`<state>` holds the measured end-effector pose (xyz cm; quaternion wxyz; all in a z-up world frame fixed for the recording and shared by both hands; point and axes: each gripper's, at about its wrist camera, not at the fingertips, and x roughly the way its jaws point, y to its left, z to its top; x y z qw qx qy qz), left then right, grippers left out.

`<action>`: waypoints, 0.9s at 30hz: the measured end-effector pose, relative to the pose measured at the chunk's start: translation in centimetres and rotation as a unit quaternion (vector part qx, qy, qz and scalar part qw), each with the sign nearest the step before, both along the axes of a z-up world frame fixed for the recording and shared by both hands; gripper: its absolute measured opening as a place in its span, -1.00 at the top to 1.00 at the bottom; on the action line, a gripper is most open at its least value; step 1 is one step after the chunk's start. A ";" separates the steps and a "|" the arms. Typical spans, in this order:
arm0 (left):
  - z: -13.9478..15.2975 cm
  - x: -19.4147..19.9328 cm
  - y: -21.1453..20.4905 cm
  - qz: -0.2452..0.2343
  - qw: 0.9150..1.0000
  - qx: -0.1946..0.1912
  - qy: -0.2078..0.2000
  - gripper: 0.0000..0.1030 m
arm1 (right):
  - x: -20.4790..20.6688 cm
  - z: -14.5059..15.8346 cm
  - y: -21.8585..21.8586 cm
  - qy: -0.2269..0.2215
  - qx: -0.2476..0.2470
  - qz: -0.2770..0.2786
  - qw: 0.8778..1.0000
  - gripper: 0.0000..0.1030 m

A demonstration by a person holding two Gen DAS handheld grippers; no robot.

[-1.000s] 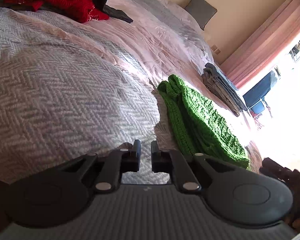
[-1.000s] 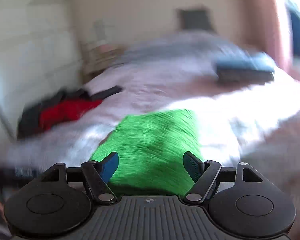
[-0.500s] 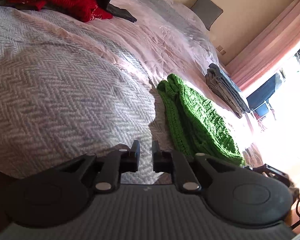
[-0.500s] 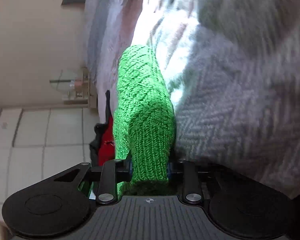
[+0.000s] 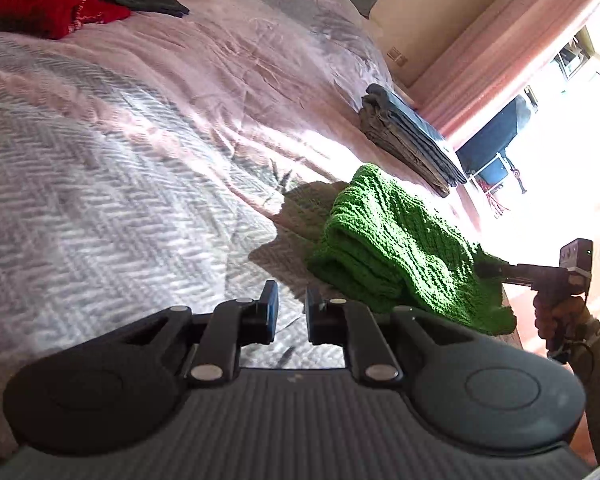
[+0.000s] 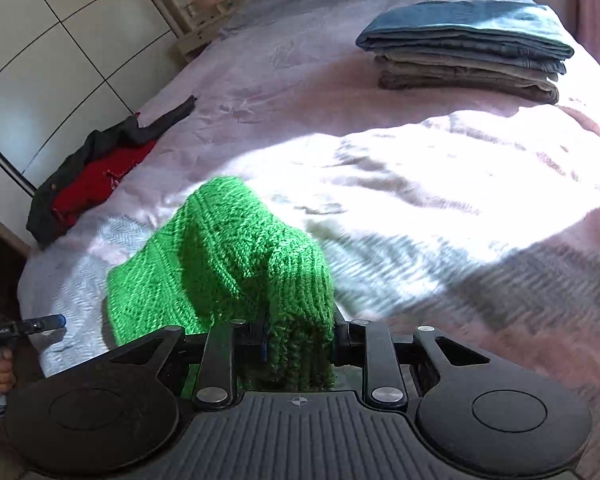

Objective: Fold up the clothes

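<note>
The right tool [image 6: 298, 340] has just closed and pinches a thick fold of the green knitted sweater [image 6: 224, 264], which drapes from its jaws onto the bed [image 6: 400, 184]; the left tool [image 5: 292, 312], its jaws a narrow slit that has just been widening with nothing between them, hovers over the grey herringbone blanket [image 5: 100, 208] just beside the sweater. Further up the bed sit a stack of folded jeans [image 6: 468, 48] and a heap of red and dark clothes [image 6: 96, 176], well apart from both tools

Right gripper [image 6: 298, 344] jaws closed onto green sweater [image 6: 228, 256], dragged it toward folded stack [image 6: 466, 50].
</note>
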<state>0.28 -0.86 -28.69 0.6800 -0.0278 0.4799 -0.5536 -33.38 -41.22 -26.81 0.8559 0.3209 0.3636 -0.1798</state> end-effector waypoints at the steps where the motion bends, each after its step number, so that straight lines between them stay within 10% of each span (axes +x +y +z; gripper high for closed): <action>1: -0.1 0.0 -0.9 -0.006 1.000 -0.003 0.007 0.72 | -0.1 -1.1 -0.8 0.003 0.014 -0.031 0.999 0.38; 5: -0.8 1.0 -4.9 -0.013 0.999 -0.008 0.033 0.41 | -3.5 -4.0 -0.4 -0.060 0.062 -0.140 0.986 -0.56; 9: -2.2 3.7 -8.8 -0.013 0.996 -0.011 0.092 0.19 | -8.7 -6.3 3.1 -0.157 0.161 -0.210 0.952 -0.56; 15: -6.5 5.9 -15.7 -0.047 0.979 0.028 0.198 0.05 | -10.5 -6.8 8.0 -0.181 0.197 -0.235 0.934 -0.56; 18: -7.9 5.3 -17.8 -0.078 0.968 0.038 0.234 0.10 | -9.2 -7.0 7.8 -0.153 0.201 -0.244 0.936 -0.37; 20: -8.0 4.2 -18.6 -0.099 0.969 0.045 0.223 0.17 | -8.6 -7.4 7.0 -0.132 0.210 -0.253 0.935 0.27; 27: -6.1 0.0 -16.5 -0.134 0.978 0.001 0.158 0.46 | -9.8 -4.2 5.2 -0.122 0.099 -0.229 0.961 0.46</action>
